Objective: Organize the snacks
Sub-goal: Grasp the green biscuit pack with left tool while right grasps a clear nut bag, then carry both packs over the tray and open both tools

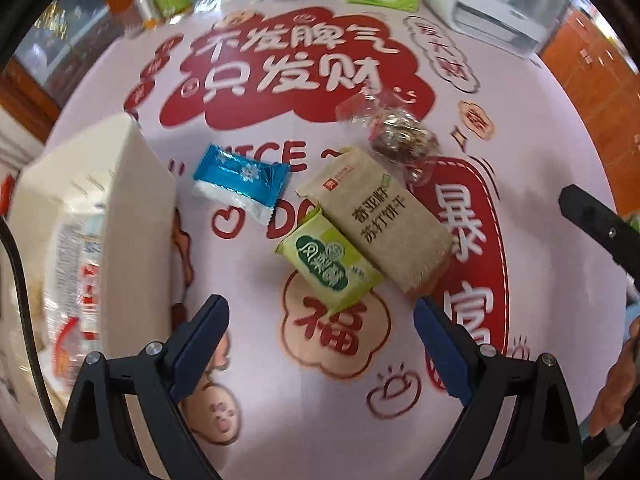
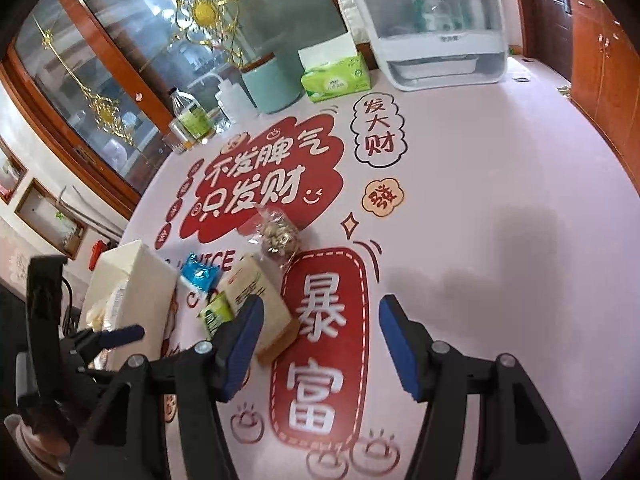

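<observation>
Several snacks lie on the pink printed tablecloth. In the left wrist view I see a blue packet (image 1: pixel 240 180), a green packet (image 1: pixel 330 266), a brown cracker pack (image 1: pixel 380 216) and a clear-wrapped nut snack (image 1: pixel 400 136). A cream box (image 1: pixel 132 216) holding packets stands at the left. My left gripper (image 1: pixel 322 332) is open and empty, just short of the green packet. My right gripper (image 2: pixel 320 332) is open and empty, to the right of the cracker pack (image 2: pixel 260 296). The green packet (image 2: pixel 216 314), blue packet (image 2: pixel 198 276), nut snack (image 2: pixel 278 236) and box (image 2: pixel 136 292) show there too.
At the table's far edge stand a green tissue pack (image 2: pixel 336 78), a teal canister (image 2: pixel 270 84), bottles (image 2: pixel 190 114) and a white appliance (image 2: pixel 436 24). A glass cabinet is behind on the left, wooden cupboards (image 2: pixel 604 60) on the right. My left gripper shows at the left (image 2: pixel 80 340).
</observation>
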